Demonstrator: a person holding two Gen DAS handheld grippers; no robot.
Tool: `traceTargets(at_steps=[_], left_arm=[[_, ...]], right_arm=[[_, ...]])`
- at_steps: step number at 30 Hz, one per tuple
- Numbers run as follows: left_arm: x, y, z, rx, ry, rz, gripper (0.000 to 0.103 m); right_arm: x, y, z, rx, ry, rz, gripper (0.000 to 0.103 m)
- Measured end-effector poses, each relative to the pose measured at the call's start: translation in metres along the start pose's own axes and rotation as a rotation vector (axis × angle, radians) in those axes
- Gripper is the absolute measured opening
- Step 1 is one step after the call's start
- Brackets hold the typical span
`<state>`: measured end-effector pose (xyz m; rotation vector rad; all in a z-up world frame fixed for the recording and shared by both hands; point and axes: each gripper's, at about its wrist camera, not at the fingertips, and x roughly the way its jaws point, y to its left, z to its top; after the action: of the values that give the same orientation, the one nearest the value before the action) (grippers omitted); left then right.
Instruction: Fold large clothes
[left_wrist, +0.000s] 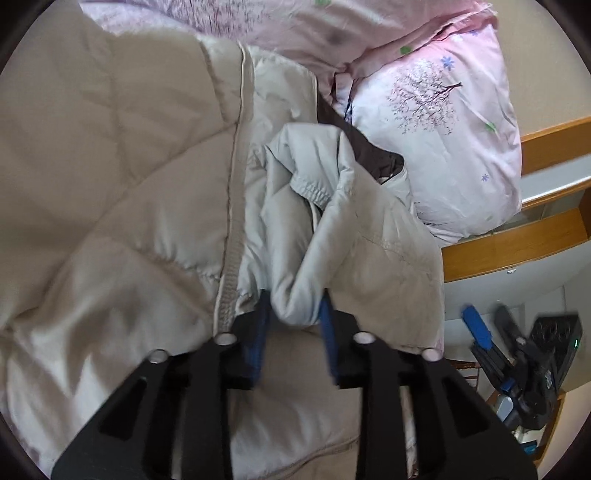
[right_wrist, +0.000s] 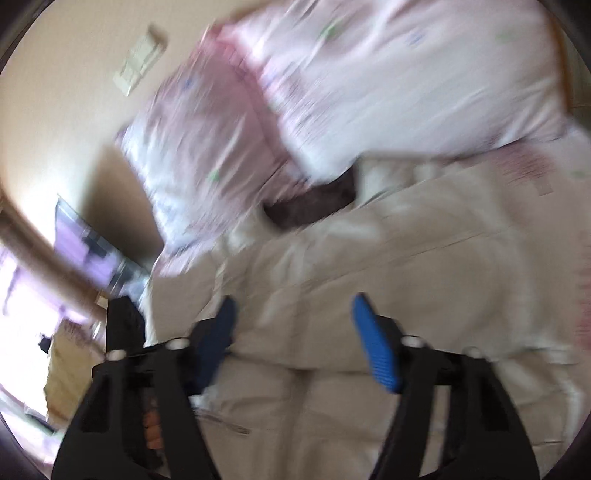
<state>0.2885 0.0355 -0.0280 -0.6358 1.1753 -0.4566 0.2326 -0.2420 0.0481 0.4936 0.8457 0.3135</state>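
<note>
- Left wrist view: one beige quilted jacket (left_wrist: 122, 192) lies spread over the bed, covering most of the near and left part of the mattress, its zip seam running down the middle of the picture.
- One sleeve (left_wrist: 295, 221) of that jacket, paler grey-beige with a gathered elastic cuff, is bunched up and lifted off the body of the coat; a fold of it sits pinched between the two blue pads of the left gripper (left_wrist: 295, 314), so that claw is clamped on the sleeve.
- A strip of dark brown lining (left_wrist: 373, 155) shows just beyond the sleeve, towards the head of the bed.
- One pink floral pillow (left_wrist: 443, 129) rests at the bed's far right corner, touching the jacket's edge; pink floral bedding (left_wrist: 295, 26) of the same print runs along the far edge.
- A wooden bed frame (left_wrist: 517, 243) shows at the right edge, and past it the other claw hangs off the bed's side.
- Right wrist view, heavily blurred: the right gripper (right_wrist: 295, 332) stands with its two blue pads well apart and nothing between them, above the same jacket (right_wrist: 369, 277).
- Two pink pillows (right_wrist: 207, 147) lie side by side at the far end, beside a cream wall (right_wrist: 74, 110).
</note>
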Motion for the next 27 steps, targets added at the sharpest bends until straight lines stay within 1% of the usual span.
traceTargets(at_steps=[1,2,3,4,6,7,9,10,11,12,14,15,16,17,18,19,21,23,24,26,27], left_arm=[[-0.013,0.001,-0.003,0.003,-0.029,-0.001,0.052],[-0.022,0.003,-0.005,0.001,-0.044,-0.014,0.056],[-0.036,0.007,-0.010,-0.003,-0.063,-0.033,0.060],[-0.053,0.012,-0.016,-0.004,-0.088,-0.054,0.062],[-0.085,0.024,-0.028,-0.010,-0.145,-0.067,0.066],[-0.107,0.035,-0.037,-0.017,-0.194,-0.052,0.067],[-0.137,0.057,-0.050,-0.039,-0.272,0.005,0.068],[-0.158,0.078,-0.059,-0.079,-0.329,0.057,0.068],[-0.171,0.093,-0.064,-0.117,-0.358,0.078,0.068],[-0.181,0.106,-0.068,-0.152,-0.379,0.088,0.068],[-0.206,0.144,-0.082,-0.261,-0.429,0.114,0.067],[-0.214,0.158,-0.086,-0.306,-0.447,0.122,0.067],[-0.226,0.176,-0.093,-0.354,-0.471,0.126,0.067],[-0.234,0.190,-0.097,-0.394,-0.492,0.131,0.067],[-0.239,0.199,-0.099,-0.422,-0.506,0.135,0.067],[-0.245,0.210,-0.102,-0.467,-0.526,0.134,0.066],[-0.249,0.223,-0.102,-0.521,-0.548,0.118,0.065],[-0.251,0.233,-0.100,-0.566,-0.564,0.111,0.063],[-0.249,0.235,-0.098,-0.583,-0.568,0.112,0.059],[-0.249,0.248,-0.094,-0.628,-0.579,0.118,0.056],[-0.248,0.251,-0.091,-0.648,-0.584,0.121,0.051]], right_arm=[[0.020,0.013,-0.001,-0.018,0.044,0.014,0.046],[0.033,0.023,-0.004,-0.037,0.070,0.011,0.044],[0.045,0.032,-0.006,-0.059,0.095,0.009,0.039],[0.062,0.045,-0.009,-0.087,0.134,0.014,0.036],[0.084,0.060,-0.015,-0.119,0.188,0.015,0.034],[0.097,0.068,-0.019,-0.143,0.222,0.006,0.034],[0.120,0.077,-0.023,-0.180,0.285,-0.035,0.035],[0.135,0.076,-0.027,-0.186,0.317,-0.093,0.035],[0.145,0.074,-0.030,-0.187,0.326,-0.122,0.036],[0.148,0.073,-0.030,-0.192,0.321,-0.132,0.036],[0.143,0.074,-0.029,-0.178,0.316,-0.118,0.038],[0.136,0.074,-0.029,-0.157,0.316,-0.100,0.046],[0.125,0.072,-0.029,-0.138,0.305,-0.074,0.051],[0.115,0.072,-0.027,-0.133,0.287,-0.059,0.060],[0.103,0.074,-0.027,-0.142,0.257,-0.052,0.062],[0.092,0.076,-0.028,-0.161,0.231,-0.052,0.063],[0.075,0.078,-0.029,-0.175,0.206,-0.044,0.065],[0.068,0.072,-0.027,-0.164,0.207,-0.030,0.065],[0.065,0.069,-0.027,-0.158,0.210,-0.025,0.065],[0.058,0.064,-0.030,-0.150,0.208,-0.022,0.065],[0.056,0.063,-0.032,-0.149,0.207,-0.021,0.065]])
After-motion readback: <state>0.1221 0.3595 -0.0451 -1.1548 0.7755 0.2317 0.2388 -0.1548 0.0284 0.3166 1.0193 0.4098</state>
